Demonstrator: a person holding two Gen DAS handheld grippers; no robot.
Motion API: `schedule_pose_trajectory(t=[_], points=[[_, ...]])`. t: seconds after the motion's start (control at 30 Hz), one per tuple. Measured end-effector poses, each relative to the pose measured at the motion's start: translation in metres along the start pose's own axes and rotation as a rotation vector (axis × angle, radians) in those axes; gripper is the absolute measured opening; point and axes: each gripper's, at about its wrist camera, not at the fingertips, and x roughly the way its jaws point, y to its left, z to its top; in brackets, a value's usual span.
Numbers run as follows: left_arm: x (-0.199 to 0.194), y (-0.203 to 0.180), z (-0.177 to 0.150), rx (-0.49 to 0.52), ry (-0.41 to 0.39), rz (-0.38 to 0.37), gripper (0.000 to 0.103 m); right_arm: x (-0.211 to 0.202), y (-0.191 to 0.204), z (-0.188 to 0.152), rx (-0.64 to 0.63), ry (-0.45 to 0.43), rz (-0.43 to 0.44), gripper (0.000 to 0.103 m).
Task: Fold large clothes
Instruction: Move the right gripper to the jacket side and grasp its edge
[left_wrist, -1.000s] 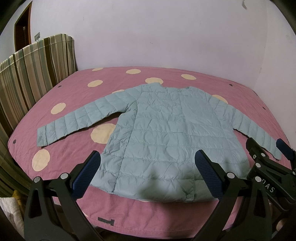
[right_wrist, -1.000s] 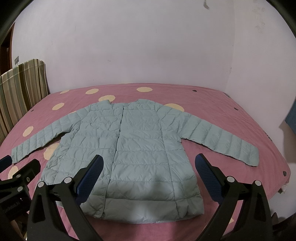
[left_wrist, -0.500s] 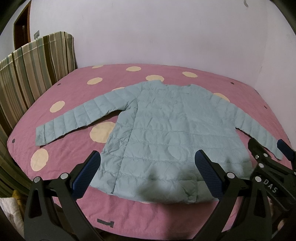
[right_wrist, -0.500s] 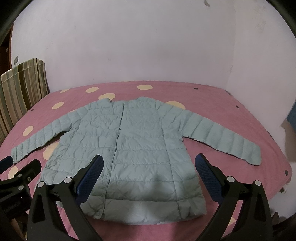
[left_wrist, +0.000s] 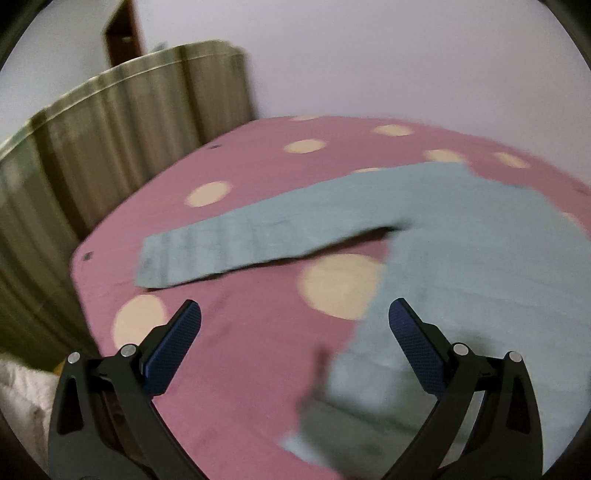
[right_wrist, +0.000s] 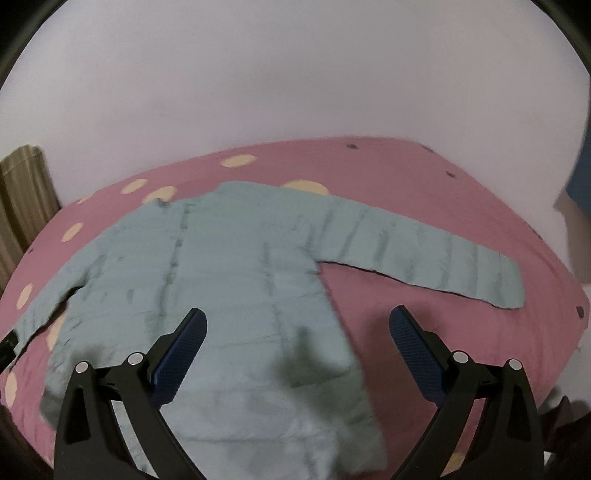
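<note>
A pale blue quilted jacket (right_wrist: 236, 280) lies flat, front up, on the pink bed, both sleeves spread out. In the left wrist view its body (left_wrist: 480, 266) fills the right side and its left sleeve (left_wrist: 258, 236) stretches toward the bed's left edge. My left gripper (left_wrist: 294, 321) is open above the bedspread, between that sleeve and the hem, holding nothing. In the right wrist view my right gripper (right_wrist: 298, 326) is open over the jacket's lower right side, below the other sleeve (right_wrist: 424, 254). Both views are blurred.
The bed (left_wrist: 229, 354) has a pink cover with cream dots. A striped panel (left_wrist: 92, 155) stands along its left side, with a dark doorway (left_wrist: 123, 33) behind. White walls rise behind the bed. A white cloth (left_wrist: 18, 391) lies low at the left.
Both grippers have moved closer to the bed. The left one swung left toward the left sleeve, the right one swung right toward the right sleeve. The jacket has not moved.
</note>
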Motion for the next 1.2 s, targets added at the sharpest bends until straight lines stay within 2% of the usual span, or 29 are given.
schedule_pose_trajectory(t=[0.07,0.17,0.37,0.4,0.47,0.5,0.73,0.9,1.2], points=[[0.028,0.016,-0.002,-0.023,0.038,0.079,0.101,0.016,-0.023,0.004,0.059,0.032,-0.006,0.098],[0.066,0.034,-0.002,-0.064,0.105,0.155,0.101,0.037,-0.061,0.007,0.171,0.071,-0.03,0.098],[0.111,0.065,-0.009,-0.132,0.201,0.311,0.101,0.057,-0.124,0.003,0.327,0.094,-0.111,0.097],[0.117,0.069,-0.012,-0.139,0.21,0.334,0.101,0.06,-0.134,0.002,0.353,0.097,-0.119,0.094],[0.126,0.073,-0.016,-0.137,0.221,0.361,0.101,0.064,-0.152,-0.001,0.399,0.107,-0.133,0.081],[0.127,0.074,-0.017,-0.136,0.226,0.367,0.101,0.065,-0.161,-0.003,0.423,0.118,-0.142,0.077],[0.137,0.066,-0.022,-0.113,0.233,0.391,0.101,0.081,-0.209,-0.02,0.617,0.147,-0.098,0.077],[0.14,0.069,-0.023,-0.13,0.242,0.372,0.101,0.108,-0.231,-0.024,0.729,0.155,-0.063,0.077],[0.14,0.068,-0.022,-0.11,0.243,0.393,0.101,0.124,-0.267,-0.02,0.878,0.019,-0.06,0.077]])
